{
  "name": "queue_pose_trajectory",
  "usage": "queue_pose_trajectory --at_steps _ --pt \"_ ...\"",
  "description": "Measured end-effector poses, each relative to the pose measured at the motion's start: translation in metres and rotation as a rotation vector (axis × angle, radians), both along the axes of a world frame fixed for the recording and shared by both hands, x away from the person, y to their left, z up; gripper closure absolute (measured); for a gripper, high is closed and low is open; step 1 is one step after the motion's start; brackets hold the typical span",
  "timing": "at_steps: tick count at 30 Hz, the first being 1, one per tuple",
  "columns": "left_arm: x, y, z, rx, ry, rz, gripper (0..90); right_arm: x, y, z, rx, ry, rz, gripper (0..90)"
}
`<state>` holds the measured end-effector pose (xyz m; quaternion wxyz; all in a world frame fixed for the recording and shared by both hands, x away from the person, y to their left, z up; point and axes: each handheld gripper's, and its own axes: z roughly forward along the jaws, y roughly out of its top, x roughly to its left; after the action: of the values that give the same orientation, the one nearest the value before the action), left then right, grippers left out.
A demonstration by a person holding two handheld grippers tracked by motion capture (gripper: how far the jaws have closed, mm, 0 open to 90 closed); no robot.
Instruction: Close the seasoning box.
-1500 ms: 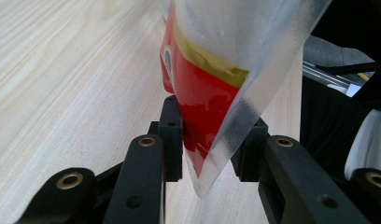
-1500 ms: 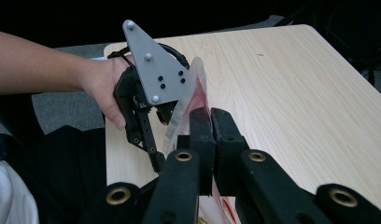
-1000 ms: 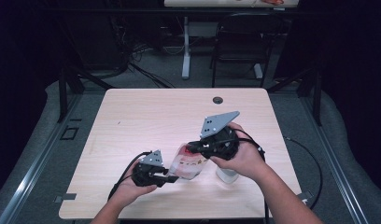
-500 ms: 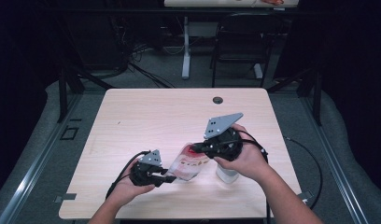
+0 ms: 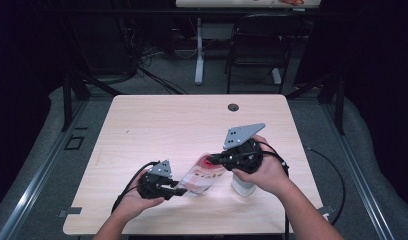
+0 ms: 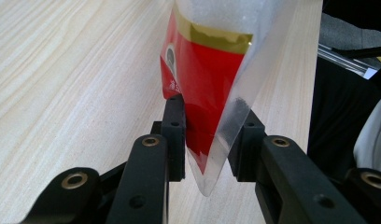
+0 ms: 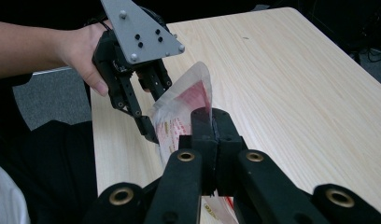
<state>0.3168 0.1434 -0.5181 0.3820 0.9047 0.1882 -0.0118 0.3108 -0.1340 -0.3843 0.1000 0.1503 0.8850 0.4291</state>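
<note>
The right hand-held gripper [image 7: 211,122] clamped one end of a red-and-clear plastic packet [image 5: 202,175], while the left hand-held gripper [image 6: 208,135], jaws apart, straddled its other end above the desk [image 5: 157,125].

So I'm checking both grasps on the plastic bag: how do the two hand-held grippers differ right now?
The left hand-held gripper has its jaws apart around the bag's clear corner, one pad touching; the right hand-held gripper is shut on the bag's other edge. In the high view the left sits lower and nearer the person, the right higher and farther, with its grey plate raised. Both are black, cabled and hand-held over the wooden table.
</note>
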Motion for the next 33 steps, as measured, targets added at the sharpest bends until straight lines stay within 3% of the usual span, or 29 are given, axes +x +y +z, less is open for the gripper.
queue_pose_trajectory --at_steps 18,19,23,33 --pt "0.001 -0.003 0.008 0.031 0.009 -0.008 72.0 0.001 -0.018 -0.013 0.064 0.010 -0.030 89.8" --pt "0.001 -0.003 0.010 0.051 0.004 -0.001 72.0 0.001 -0.019 -0.013 0.066 0.010 -0.031 89.8" --pt "0.002 -0.002 0.015 0.065 0.030 -0.018 72.1 0.000 -0.021 -0.014 0.082 0.009 -0.033 89.8" --pt "0.004 -0.003 0.029 0.134 0.018 -0.034 72.2 0.000 -0.029 -0.019 0.122 0.010 -0.042 89.8"
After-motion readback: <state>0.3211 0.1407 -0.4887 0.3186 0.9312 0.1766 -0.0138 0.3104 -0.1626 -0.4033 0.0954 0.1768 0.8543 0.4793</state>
